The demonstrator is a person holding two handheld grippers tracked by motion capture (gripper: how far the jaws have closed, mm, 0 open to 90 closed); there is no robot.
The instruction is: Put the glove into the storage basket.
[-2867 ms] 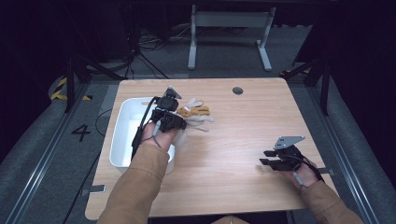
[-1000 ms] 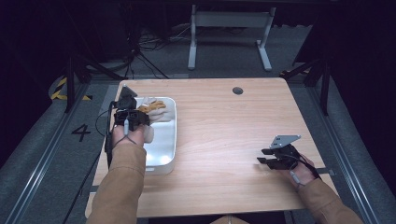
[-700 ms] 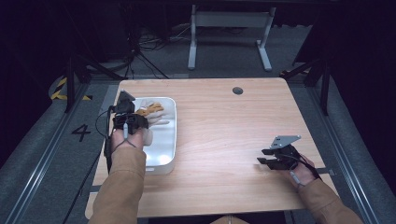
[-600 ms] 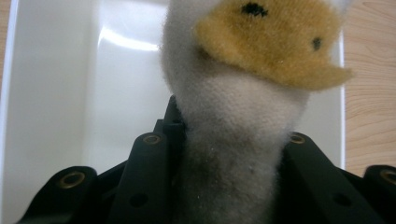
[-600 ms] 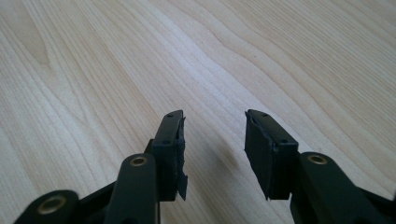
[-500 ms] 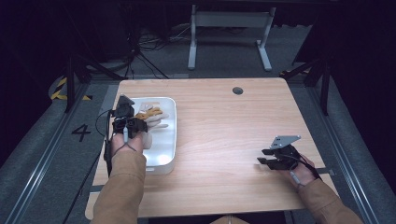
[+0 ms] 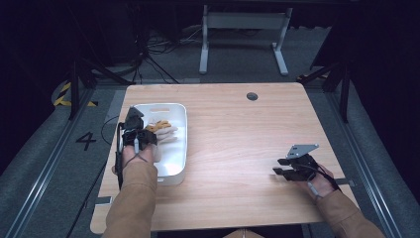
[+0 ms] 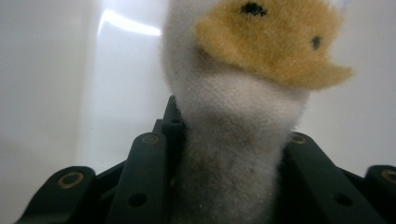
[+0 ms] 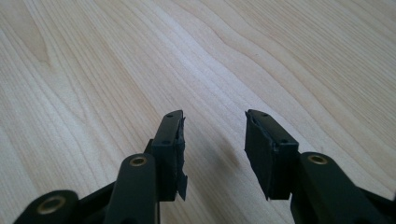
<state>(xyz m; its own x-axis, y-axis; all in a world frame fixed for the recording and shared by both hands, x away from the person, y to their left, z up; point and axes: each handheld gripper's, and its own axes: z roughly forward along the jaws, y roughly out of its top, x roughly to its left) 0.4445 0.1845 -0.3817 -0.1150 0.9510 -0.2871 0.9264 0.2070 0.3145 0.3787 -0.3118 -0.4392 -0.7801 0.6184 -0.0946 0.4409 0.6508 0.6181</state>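
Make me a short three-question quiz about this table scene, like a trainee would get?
1. True or false: the left gripper is shut on the plush toy.
2. The plush toy is above: A) the white tray B) the bare table C) the floor.
3. How do the right gripper jaws stand?

Key: 1 true. 2 A. 3 Open, holding nothing, over the bare wooden table.
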